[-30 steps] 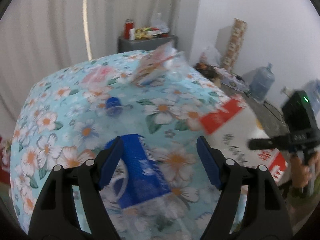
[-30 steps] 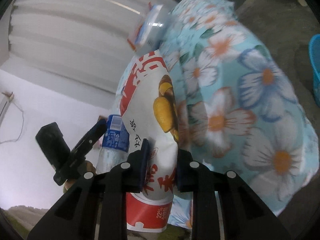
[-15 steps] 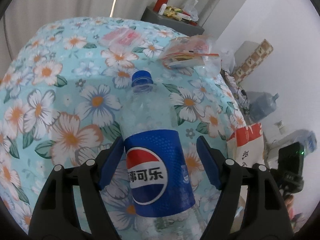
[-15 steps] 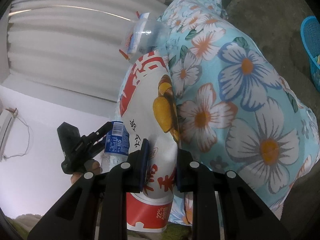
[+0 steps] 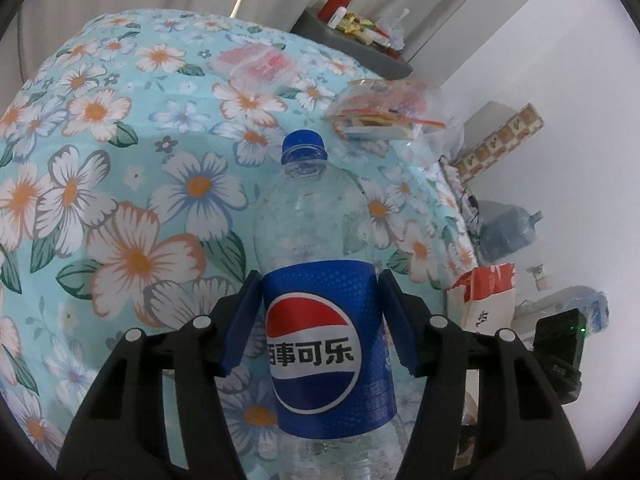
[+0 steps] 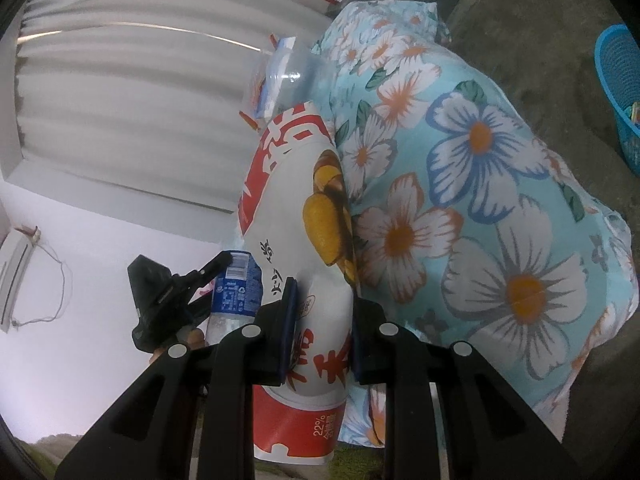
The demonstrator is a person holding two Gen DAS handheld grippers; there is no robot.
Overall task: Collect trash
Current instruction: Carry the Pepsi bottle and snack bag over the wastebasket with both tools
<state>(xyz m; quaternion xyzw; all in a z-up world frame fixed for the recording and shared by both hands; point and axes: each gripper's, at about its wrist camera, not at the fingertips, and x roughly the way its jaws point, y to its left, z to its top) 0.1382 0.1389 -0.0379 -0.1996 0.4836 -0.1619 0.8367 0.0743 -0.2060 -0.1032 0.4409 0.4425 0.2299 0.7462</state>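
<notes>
We have the left gripper [image 5: 320,320] with fingers just closing onto the label band of the empty Pepsi bottle [image 5: 316,248] lying on the floral worktop [image 5: 120,200]: light, thin-walled, slippery. Right gripper [image 6: 322,332] pinches a soft snack bag [image 6: 296,208]. Farther off, clear wrappers [image 5: 380,116] remain.

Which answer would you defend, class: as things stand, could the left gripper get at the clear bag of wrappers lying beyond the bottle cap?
Probably not yet. The left gripper has been closing around the Pepsi bottle, which fills its jaws and lies between it and the clear bag.
</notes>
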